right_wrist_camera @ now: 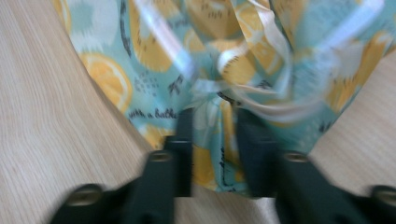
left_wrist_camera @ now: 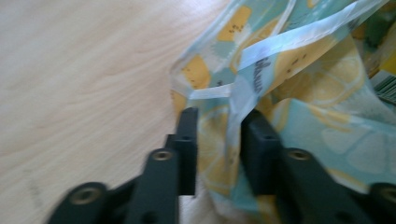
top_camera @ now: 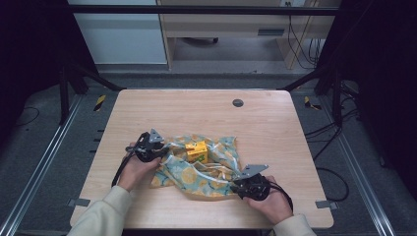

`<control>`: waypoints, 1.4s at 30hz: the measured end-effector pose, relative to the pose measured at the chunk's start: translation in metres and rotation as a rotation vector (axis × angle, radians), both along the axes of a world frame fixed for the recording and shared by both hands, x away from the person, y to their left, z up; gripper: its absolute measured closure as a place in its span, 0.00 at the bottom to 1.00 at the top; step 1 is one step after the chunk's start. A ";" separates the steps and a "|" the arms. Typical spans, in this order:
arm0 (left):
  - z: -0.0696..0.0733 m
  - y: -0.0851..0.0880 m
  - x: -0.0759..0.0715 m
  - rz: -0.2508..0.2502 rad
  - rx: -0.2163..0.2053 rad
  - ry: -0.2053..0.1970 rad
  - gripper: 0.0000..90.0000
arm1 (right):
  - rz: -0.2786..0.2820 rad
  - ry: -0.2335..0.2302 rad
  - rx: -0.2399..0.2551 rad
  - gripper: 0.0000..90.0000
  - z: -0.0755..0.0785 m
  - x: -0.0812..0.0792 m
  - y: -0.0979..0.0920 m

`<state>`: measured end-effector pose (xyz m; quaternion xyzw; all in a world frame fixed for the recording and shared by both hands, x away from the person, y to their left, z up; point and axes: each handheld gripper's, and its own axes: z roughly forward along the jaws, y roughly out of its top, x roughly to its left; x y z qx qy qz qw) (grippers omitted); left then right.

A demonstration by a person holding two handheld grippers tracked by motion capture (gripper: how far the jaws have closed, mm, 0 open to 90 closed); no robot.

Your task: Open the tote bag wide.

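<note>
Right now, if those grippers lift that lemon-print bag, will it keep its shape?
Probably not. The lemon-print bag lies crumpled in soft folds, so it likely sags. Its glossy ribbon handles may slip. The yellow box on it could tip or slide.

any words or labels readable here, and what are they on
"with a bathe" or similar, black script, partly blurred: printed on the lemon-print cloth.
Dark lettering on the pale ribbon: too blurred to read.
Print on the yellow box: too small to read.
</note>
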<state>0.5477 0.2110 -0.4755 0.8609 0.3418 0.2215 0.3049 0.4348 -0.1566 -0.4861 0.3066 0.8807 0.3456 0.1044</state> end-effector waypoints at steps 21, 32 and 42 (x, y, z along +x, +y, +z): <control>0.072 0.041 -0.048 0.013 -0.104 -0.113 0.17 | -0.287 -0.210 0.113 0.10 0.079 0.012 -0.055; 0.057 0.094 -0.047 0.141 -0.149 -0.077 0.11 | -0.467 -0.178 0.107 0.08 0.059 0.045 -0.090; 0.036 0.127 -0.041 0.221 -0.137 -0.013 0.09 | -0.613 -0.117 0.065 0.11 0.031 0.064 -0.114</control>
